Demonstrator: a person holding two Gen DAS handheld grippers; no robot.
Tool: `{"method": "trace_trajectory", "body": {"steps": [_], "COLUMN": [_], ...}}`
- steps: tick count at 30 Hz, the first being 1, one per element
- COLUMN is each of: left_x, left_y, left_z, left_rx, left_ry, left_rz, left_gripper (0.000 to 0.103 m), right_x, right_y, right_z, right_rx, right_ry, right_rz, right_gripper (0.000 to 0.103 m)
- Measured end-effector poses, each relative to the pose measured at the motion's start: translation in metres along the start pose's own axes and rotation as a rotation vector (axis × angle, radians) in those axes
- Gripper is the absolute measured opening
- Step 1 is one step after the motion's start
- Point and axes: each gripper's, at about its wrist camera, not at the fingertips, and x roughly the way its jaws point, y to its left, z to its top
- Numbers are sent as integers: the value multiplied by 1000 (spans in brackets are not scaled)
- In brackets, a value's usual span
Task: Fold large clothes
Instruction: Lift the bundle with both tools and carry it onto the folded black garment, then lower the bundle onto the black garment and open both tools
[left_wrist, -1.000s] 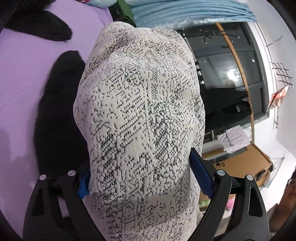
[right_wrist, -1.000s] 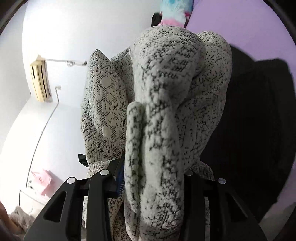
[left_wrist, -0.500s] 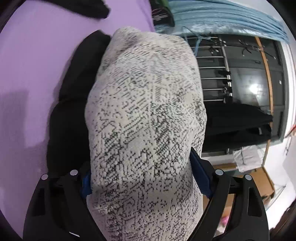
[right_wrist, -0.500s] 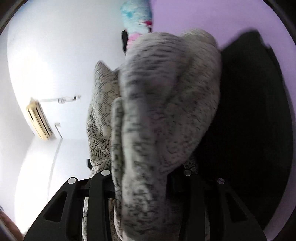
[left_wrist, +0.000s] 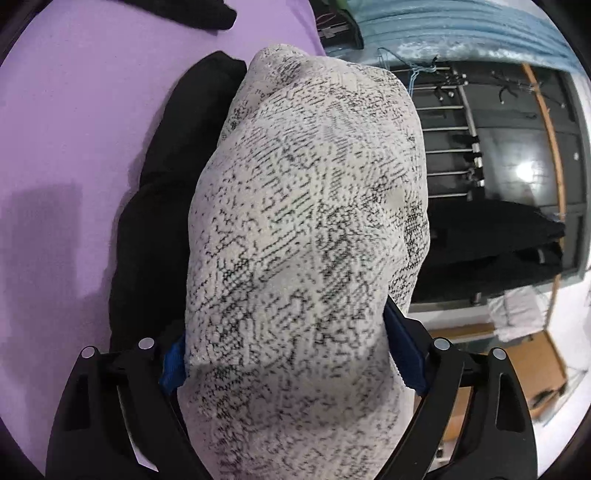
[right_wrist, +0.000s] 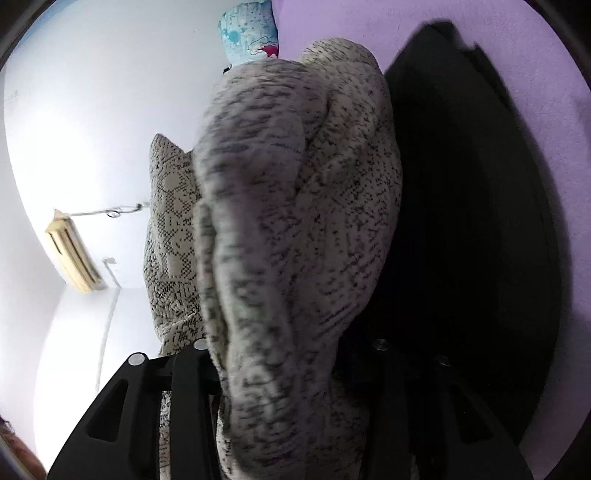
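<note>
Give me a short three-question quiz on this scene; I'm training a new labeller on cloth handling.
1. True or false: the speckled white knit garment fills the gap between the left gripper fingers.
2. What colour is the sheet under the clothes?
3. What lies beside the knit garment in the right wrist view? A black garment, B red towel, C blue jeans.

Key
1. True; the knit bulges between its blue pads.
2. Purple.
3. A; the right gripper also has the knit bunched between its fingers, with its jaws just having opened further.
</note>
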Motion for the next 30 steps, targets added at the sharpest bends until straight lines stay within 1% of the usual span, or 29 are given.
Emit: {"method": "trace_trajectory", "body": {"steps": [1,2,3,4,5,6,7,8,10,11,12,13,14,16,17,18,19,20,21,22,23,25,26,28,29,30], "left_x": [-5,-8,-13,-21,-26,-35,-42,-56,-73,-80,-84,-87,-85,-84,-75,-74,-73,-77,-76,-76,-73,-74,-69,-66,-58,-51], "left_y": [-8,-18,-27,-38,-47,-58,-68,-77,-91,-101,-110,-119,-127,-132,-145,-146,-146,-140,-138,-133,-131,-125,-126,-128,-125,-123], "left_z": [-1,-1,-2,-5,-7,-11,-15,-20,-31,-40,-49,-60,-67,-92,-95,-106,-119,-129,-137,-143,-151,-164,-169,-175,-174,-172], "left_rx": [4,16,41,89,126,173,191,199,221,240,260,287,309,349,361,372,376,376,377,383,391,420,447,472,482,485], "left_ry": [10,16,20,8,-6,-38,-63,-107,-167,-192,-215,-242,-260,-306,-314,-328,-352,-366,-378,-384,-382,-366,-361,-351,-351,-351], "left_rz": [52,93,144,198,232,261,248,226,241,262,313,396,456,595,633,660,699,721,747,761,780,809,838,862,891,901], "left_gripper": [89,89,89,89,89,91,93,97,97,97,97,97,97,97,97,97,97,97,97,97,97,97,97,97,98,98], "right_x": [-8,-12,-16,-20,-24,-34,-44,-48,-60,-61,-52,-57,-62,-61,-60,-53,-61,-66,-58,-48,-54,-55,-46,-38,-38,-38], "right_y": [11,23,30,39,47,56,66,78,103,115,126,140,154,183,196,198,205,215,216,220,214,220,214,198,191,182], "right_z": [-5,-7,-9,-11,-14,-16,-18,-20,-24,-27,-30,-38,-44,-59,-70,-77,-87,-98,-113,-125,-132,-153,-160,-164,-164,-162], "right_rx": [-27,-85,-116,-137,-147,-156,-168,-183,-235,-260,-276,-301,-329,-397,-427,-457,-491,-533,-586,-627,-650,-690,-702,-716,-722,-703], "right_ry": [-3,7,8,5,3,3,-1,-10,-47,-65,-77,-91,-109,-159,-189,-219,-252,-285,-324,-333,-327,-299,-283,-271,-278,-284], "right_rz": [-39,-117,-162,-207,-237,-246,-251,-275,-337,-363,-387,-413,-440,-538,-608,-652,-692,-745,-812,-869,-892,-909,-924,-1003,-1019,-1026], "right_gripper": [49,51,55,67,78,80,81,86,91,91,92,92,95,96,96,96,96,96,96,96,96,96,96,96,96,96]}}
